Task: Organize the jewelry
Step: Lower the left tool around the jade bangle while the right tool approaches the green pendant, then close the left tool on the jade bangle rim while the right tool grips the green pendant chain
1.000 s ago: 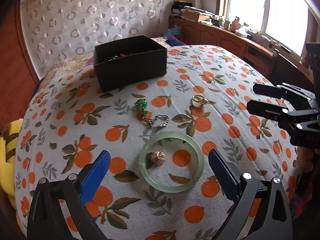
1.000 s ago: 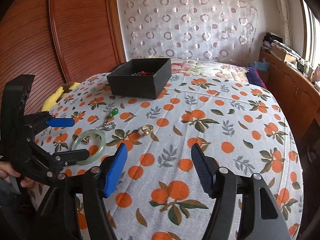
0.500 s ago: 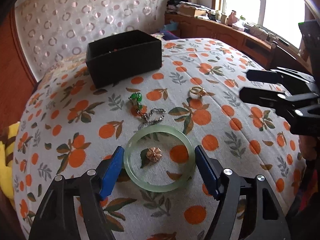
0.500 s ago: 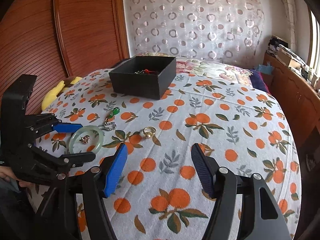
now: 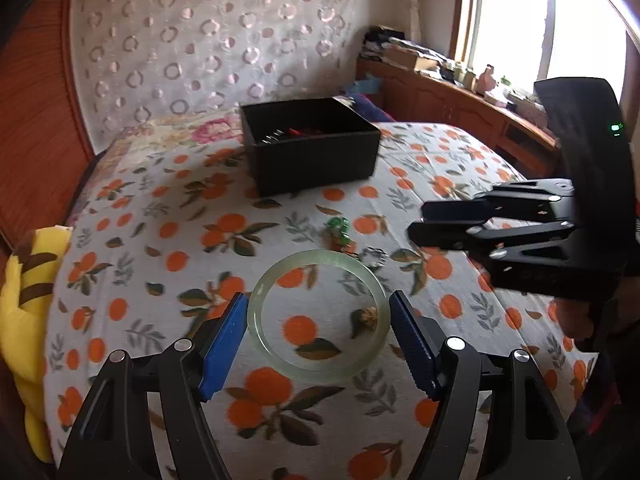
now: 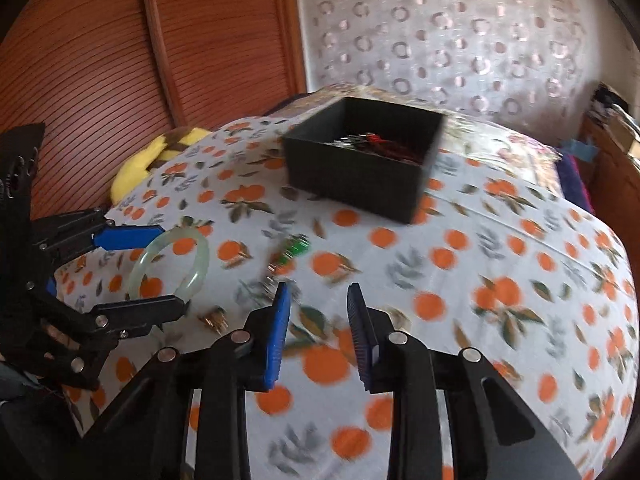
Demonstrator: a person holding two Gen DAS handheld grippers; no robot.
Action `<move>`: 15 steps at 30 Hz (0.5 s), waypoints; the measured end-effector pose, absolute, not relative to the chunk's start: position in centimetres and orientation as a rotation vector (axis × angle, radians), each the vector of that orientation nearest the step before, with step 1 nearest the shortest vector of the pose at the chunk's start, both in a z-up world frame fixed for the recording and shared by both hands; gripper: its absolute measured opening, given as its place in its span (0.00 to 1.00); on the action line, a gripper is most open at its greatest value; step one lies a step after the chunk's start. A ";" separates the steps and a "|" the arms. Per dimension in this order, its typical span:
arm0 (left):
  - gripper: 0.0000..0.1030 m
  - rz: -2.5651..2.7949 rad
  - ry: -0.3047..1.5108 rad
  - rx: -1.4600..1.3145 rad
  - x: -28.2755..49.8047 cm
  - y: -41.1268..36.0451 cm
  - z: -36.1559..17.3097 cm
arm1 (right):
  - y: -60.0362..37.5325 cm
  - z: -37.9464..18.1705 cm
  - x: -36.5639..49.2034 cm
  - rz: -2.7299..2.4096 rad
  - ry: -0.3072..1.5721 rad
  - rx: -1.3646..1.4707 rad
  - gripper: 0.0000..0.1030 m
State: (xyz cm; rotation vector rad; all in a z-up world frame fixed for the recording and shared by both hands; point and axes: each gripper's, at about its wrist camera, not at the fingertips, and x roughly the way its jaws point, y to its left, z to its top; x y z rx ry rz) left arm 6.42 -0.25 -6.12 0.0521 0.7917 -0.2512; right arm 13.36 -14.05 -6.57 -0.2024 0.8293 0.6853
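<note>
A pale green jade bangle (image 5: pixel 318 316) is held between the blue pads of my left gripper (image 5: pixel 318 340), lifted and tilted above the orange-print cloth; it also shows in the right wrist view (image 6: pixel 172 268). A small rose-gold flower piece (image 5: pixel 370 315) lies on the cloth below it. A green pendant on a chain (image 5: pixel 340 230) and a gold ring (image 6: pixel 214 320) lie on the cloth. The black box (image 5: pixel 310 144) with jewelry inside stands behind. My right gripper (image 6: pixel 318 328) is partly closed and empty, low over the cloth near the chain.
A yellow plush toy (image 5: pixel 24 312) lies at the bed's left edge. A wooden sliding door (image 6: pixel 140 60) stands at the left. A wooden sideboard (image 5: pixel 460 100) with clutter runs under the window at the right.
My left gripper has closed on the bangle and lifted it off the cloth, leaving the flower piece. My right gripper has narrowed its jaws and moved left toward the chain.
</note>
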 end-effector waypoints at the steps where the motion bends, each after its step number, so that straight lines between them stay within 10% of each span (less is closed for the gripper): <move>1: 0.67 -0.242 0.785 0.051 6.4 0.1 -6.0 | -13.2 -6.7 13.7 0.695 0.839 -0.210 0.31; 15: 0.67 -0.197 0.746 0.013 7.0 2.4 -5.1 | -9.0 -8.5 16.9 0.670 0.910 -0.264 0.15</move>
